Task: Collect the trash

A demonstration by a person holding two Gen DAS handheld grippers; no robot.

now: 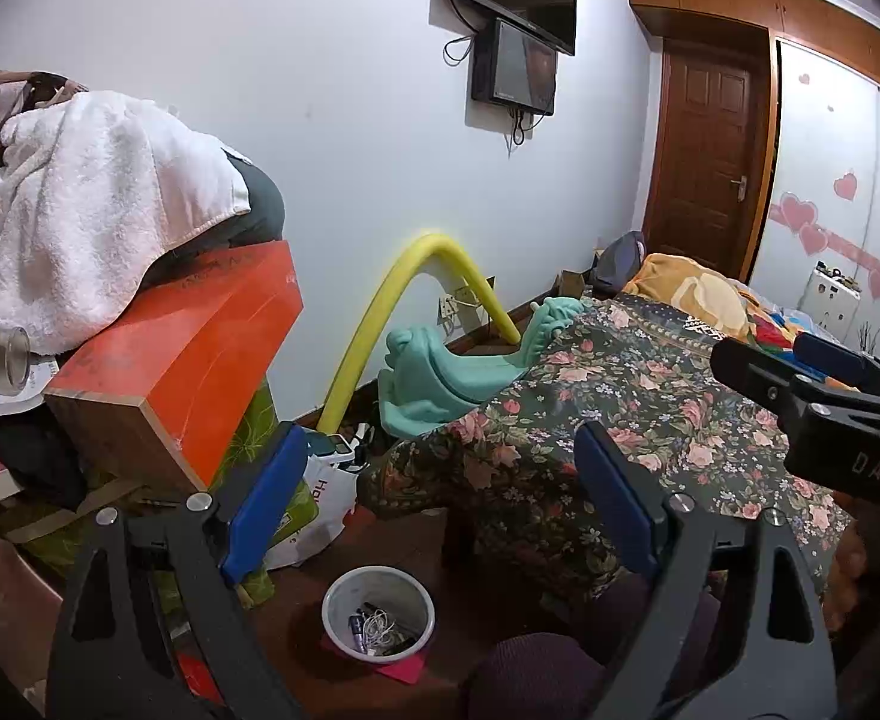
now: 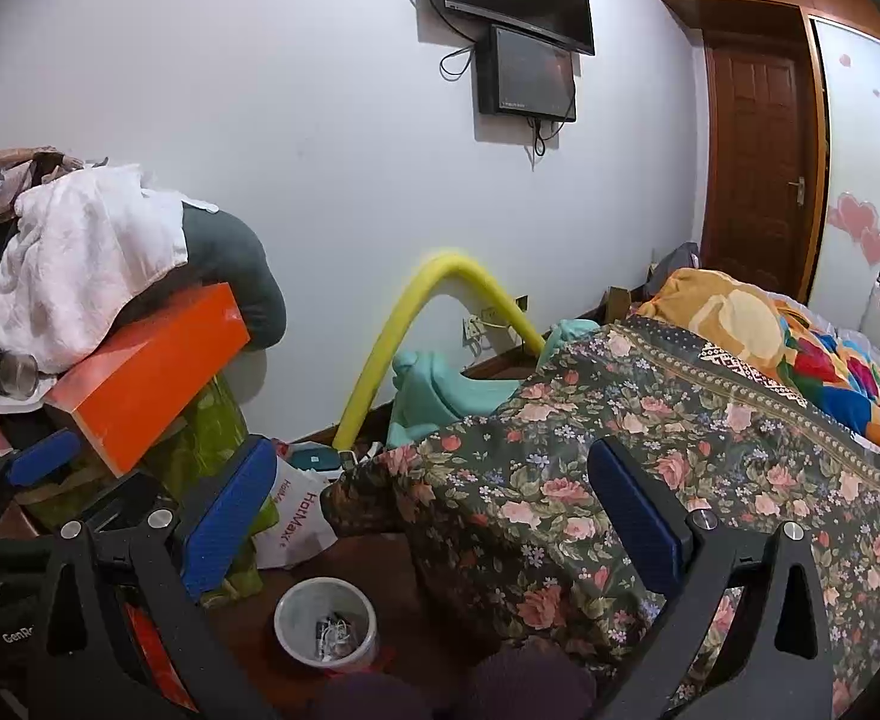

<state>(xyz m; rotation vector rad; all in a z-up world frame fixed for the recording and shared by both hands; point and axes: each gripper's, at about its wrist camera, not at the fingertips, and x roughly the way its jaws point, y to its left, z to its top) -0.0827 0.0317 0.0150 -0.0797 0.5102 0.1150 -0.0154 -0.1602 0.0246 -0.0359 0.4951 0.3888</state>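
A white waste bin [image 1: 378, 591] stands on the dark floor beside the bed, holding tangled white cable and small dark items. A pink scrap of paper [image 1: 402, 671] lies under its near side. My left gripper [image 1: 440, 504] hangs above the bin, its blue pads wide apart with nothing between them. My right gripper [image 2: 434, 516] hovers over the bed's corner, also open and empty, with the bin [image 2: 326, 603] below and to its left. Its fingers [image 1: 757, 369] reach in at the right of the left wrist view. The left gripper's blue pad [image 2: 44, 459] shows at the right wrist view's left edge.
A bed with a floral cover [image 1: 619, 408] fills the right side. At the left is a cluttered pile with an orange box [image 1: 182, 354] and a white towel [image 1: 80, 204]. A white plastic bag [image 1: 326, 492], a yellow foam tube [image 1: 392, 300] and a teal object [image 1: 434, 372] crowd the wall.
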